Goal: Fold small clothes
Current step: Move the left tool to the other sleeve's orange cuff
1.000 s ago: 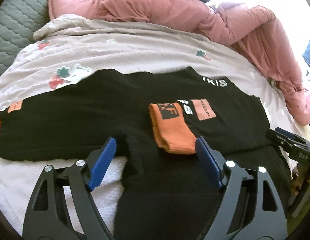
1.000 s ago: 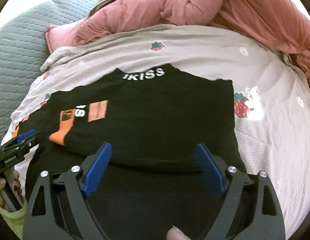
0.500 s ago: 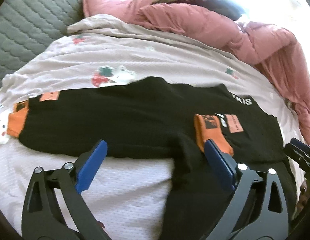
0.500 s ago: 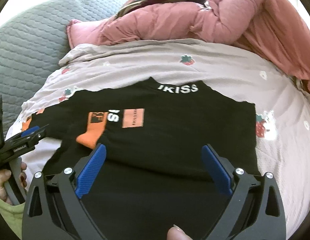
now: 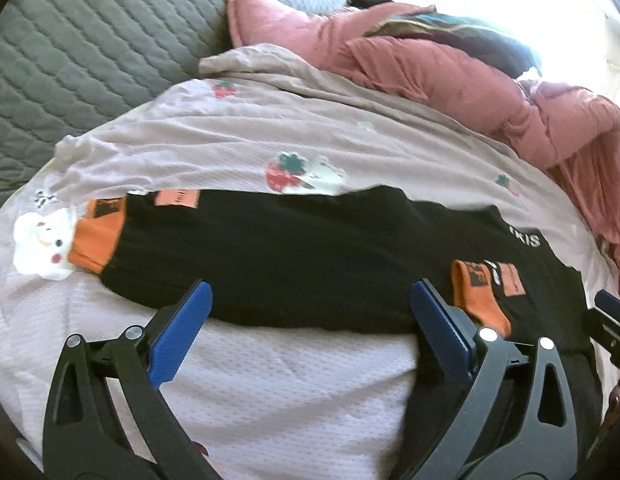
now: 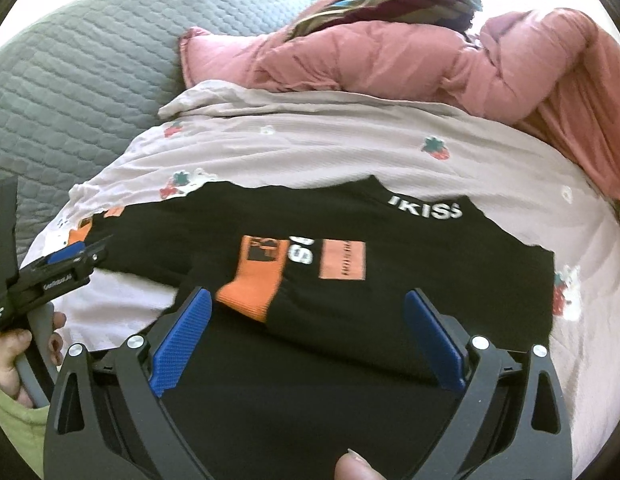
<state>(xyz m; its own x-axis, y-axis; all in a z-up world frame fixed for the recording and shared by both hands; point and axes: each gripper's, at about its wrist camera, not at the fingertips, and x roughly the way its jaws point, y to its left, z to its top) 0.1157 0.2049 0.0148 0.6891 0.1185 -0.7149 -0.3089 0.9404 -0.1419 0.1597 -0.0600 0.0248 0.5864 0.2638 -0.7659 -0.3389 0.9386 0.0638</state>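
A black sweater with orange cuffs lies flat on a pale lilac bedsheet printed with strawberries, spread across the bed in front of you. Your left gripper has its blue fingers spread wide apart, holding nothing, hovering at the near edge of the sweater's outstretched sleeve, whose orange cuff lies far to the left. Your right gripper is likewise spread wide and empty, above the sweater's body, with the other sleeve's orange cuff folded across the chest just beyond its left finger. White letters at the collar read "IKISS"; an orange patch carries print too small to read. A rumpled pink duvet lies behind.
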